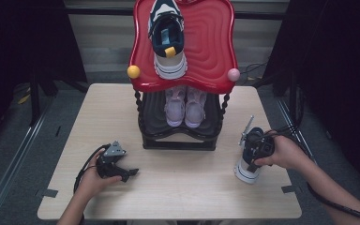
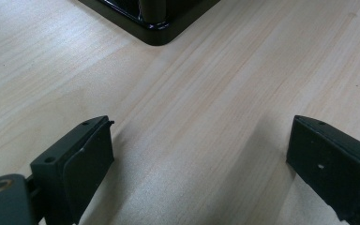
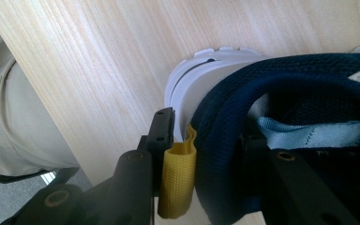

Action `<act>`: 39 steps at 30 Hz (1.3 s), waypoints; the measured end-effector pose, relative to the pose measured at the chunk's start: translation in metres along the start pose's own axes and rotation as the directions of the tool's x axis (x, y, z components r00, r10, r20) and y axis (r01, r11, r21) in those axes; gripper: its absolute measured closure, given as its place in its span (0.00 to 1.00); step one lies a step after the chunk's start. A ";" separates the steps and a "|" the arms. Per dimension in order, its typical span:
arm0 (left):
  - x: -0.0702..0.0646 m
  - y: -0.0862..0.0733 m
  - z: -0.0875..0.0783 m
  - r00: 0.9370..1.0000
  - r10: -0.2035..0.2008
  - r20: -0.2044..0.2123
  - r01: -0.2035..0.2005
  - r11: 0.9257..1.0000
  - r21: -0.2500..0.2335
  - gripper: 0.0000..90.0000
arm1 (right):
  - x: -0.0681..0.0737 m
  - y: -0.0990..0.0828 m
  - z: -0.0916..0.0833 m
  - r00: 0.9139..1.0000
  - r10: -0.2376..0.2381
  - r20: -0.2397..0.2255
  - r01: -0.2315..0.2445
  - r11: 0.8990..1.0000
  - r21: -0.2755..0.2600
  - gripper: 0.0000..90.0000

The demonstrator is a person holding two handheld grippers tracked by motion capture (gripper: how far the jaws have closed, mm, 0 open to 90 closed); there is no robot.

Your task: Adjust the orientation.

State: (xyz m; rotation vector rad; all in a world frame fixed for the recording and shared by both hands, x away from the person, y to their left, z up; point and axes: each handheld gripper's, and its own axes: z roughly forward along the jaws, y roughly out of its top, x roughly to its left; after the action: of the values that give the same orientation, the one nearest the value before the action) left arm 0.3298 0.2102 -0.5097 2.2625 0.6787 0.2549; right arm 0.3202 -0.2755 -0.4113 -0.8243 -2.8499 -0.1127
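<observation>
Nearest my lens in the right gripper view, the right gripper (image 3: pixel 201 154) has its jaws clamped on the heel collar of a navy sneaker (image 3: pixel 286 93), one jaw outside against the yellow pull tab (image 3: pixel 178 183), the other inside the shoe. That sneaker stands on the table (image 1: pixel 178 187) at its right side (beside the shoe rack (image 1: pixel 178 140)). I see its mate (image 1: pixel 168 37) on the rack's red top shelf (image 1: pixel 211 47). My left gripper (image 2: pixel 199 164) rests wide open, holding nothing, over bare wood.
</observation>
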 end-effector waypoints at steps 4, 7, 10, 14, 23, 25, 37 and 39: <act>0.000 0.000 0.000 1.000 0.000 0.000 0.000 1.000 0.000 0.08 | 0.000 0.001 0.003 1.000 -0.011 0.020 0.011 1.000 0.015 0.73; 0.000 0.000 0.000 1.000 0.000 0.000 0.000 1.000 0.000 0.08 | 0.000 0.002 0.005 1.000 -0.012 0.020 0.011 1.000 0.018 0.75; 0.000 0.000 0.000 1.000 0.000 0.000 0.000 1.000 0.000 0.08 | -0.002 0.002 0.008 1.000 -0.014 0.013 0.013 1.000 0.016 0.75; 0.000 0.000 0.000 1.000 0.000 0.000 0.000 1.000 0.000 0.08 | -0.001 0.003 0.016 1.000 -0.017 -0.002 0.018 1.000 0.024 0.75; 0.000 0.000 0.000 1.000 0.001 0.000 -0.001 1.000 0.000 0.08 | 0.001 0.003 0.021 1.000 -0.009 -0.013 0.009 1.000 0.021 0.76; 0.000 0.000 0.000 1.000 0.001 0.000 -0.001 1.000 0.000 0.08 | 0.001 0.004 0.022 1.000 -0.028 -0.008 0.028 0.999 0.037 0.76; 0.000 0.000 0.000 1.000 0.001 -0.001 -0.001 1.000 0.000 0.08 | 0.004 0.004 0.029 0.999 -0.042 -0.005 0.042 0.998 0.050 0.79; 0.000 0.000 0.000 1.000 0.001 0.000 -0.001 1.000 0.000 0.08 | 0.006 0.004 0.030 1.000 -0.028 -0.014 0.029 0.999 0.043 0.80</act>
State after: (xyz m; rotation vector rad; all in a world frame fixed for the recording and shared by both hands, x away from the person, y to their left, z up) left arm 0.3298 0.2102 -0.5097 2.2629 0.6782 0.2554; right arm 0.3132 -0.2652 -0.4391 -0.7713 -2.8420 -0.0591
